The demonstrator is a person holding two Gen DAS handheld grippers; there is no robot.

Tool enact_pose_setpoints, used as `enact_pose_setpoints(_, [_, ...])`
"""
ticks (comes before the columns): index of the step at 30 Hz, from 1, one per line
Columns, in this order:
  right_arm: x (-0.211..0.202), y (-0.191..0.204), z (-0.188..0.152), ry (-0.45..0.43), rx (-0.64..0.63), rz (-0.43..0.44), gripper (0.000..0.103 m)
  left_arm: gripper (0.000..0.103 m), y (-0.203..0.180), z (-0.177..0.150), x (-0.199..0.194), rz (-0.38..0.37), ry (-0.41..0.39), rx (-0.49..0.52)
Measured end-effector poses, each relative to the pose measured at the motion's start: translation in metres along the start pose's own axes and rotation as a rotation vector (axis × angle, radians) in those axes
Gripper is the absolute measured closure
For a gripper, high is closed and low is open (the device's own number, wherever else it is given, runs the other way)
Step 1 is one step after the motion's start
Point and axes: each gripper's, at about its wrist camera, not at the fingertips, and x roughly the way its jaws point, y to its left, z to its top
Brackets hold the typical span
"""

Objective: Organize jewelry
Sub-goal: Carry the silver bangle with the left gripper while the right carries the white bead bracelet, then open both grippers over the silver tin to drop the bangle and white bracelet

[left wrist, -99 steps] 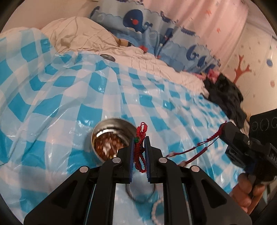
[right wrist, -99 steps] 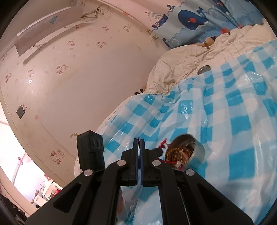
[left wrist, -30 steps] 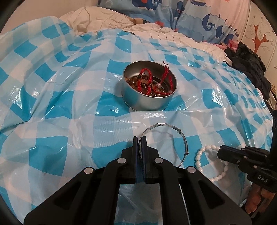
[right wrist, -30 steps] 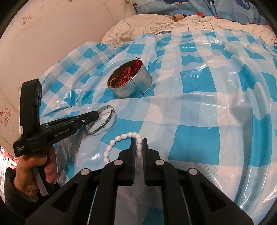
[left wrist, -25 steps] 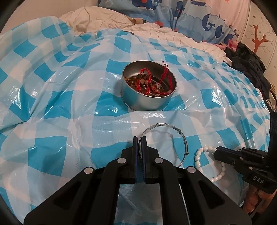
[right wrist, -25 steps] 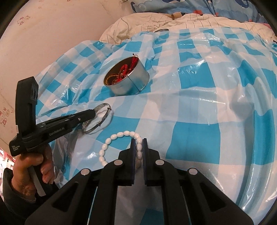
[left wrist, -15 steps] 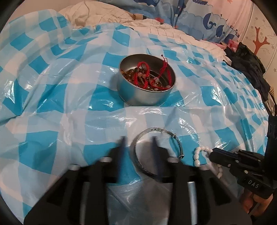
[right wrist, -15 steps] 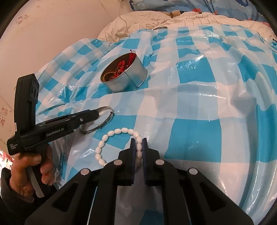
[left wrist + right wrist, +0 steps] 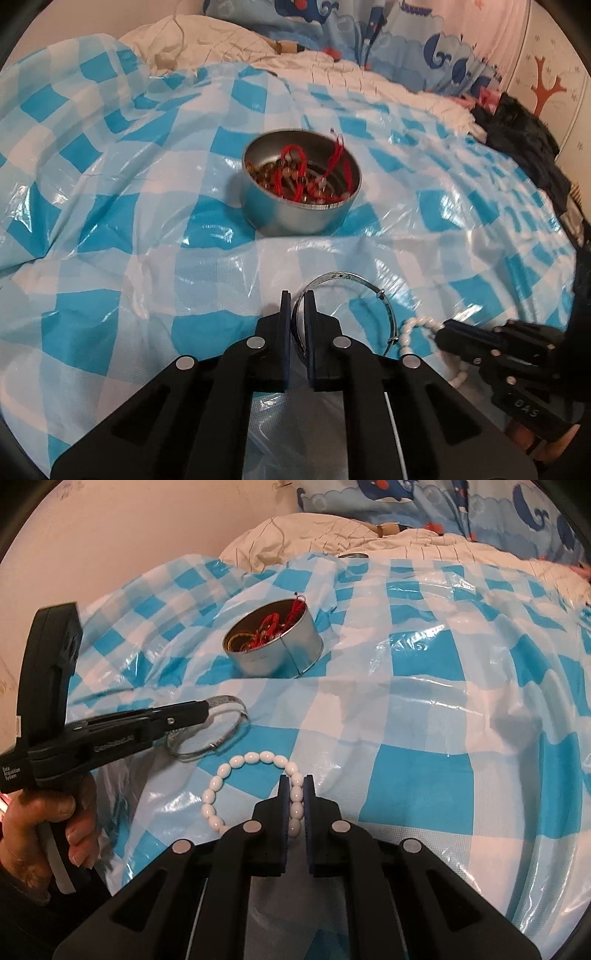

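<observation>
Between right tongs (image 9: 295, 790), white oval-bead bracelet (image 9: 236, 764)

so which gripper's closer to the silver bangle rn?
Left. The left gripper is shut on the silver bangle, pinching its rim. The right gripper sits just beside it, clamped on the white bead bracelet.

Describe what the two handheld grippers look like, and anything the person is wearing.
Both grippers are matte black plastic with flat parallel fingers, blue-edged pads and round silver screw heads. The left one has a pistol handle with white lettering. A dark sleeve covers the left wrist.
</observation>
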Motion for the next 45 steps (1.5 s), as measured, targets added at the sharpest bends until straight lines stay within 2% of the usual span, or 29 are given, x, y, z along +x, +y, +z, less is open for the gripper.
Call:
enact_pose_setpoints(5, [-0.011,-0.004,0.005,-0.054,0.038,0.049,0.095,0.097,0.012,0.006,-0.010,-0.041,-0.025,-0.055])
enact_pose_setpoints(12, [-0.029,0.001,0.013,-0.133,0.037,0.088,0.095,0.097,0.019,0.008,-0.016,-0.058,-0.037,-0.079])
enact_pose_setpoints(29, [-0.055,0.007,0.039,-0.236,0.029,0.162,0.095,0.097,0.023,0.024,-0.037,-0.044,-0.105,-0.084])
enact_pose_setpoints(37, [-0.052,0.015,0.074,-0.267,0.003,0.201,0.095,0.097,0.016,0.052,-0.016,0.018,-0.115,-0.057])
enact_pose_setpoints(42, [-0.038,0.021,0.102,-0.268,-0.033,0.200,0.095,0.097,0.021,0.082,0.007,0.002,-0.127,-0.086])
enact_pose_setpoints(44, [-0.030,0.024,0.117,-0.272,-0.043,0.203,0.095,0.092,0.022,0.090,0.018,-0.013,-0.115,-0.092])
enact_pose_setpoints(45, [-0.026,0.025,0.123,-0.274,-0.046,0.207,0.095,0.084,0.024,0.094,0.024,-0.011,-0.107,-0.103])
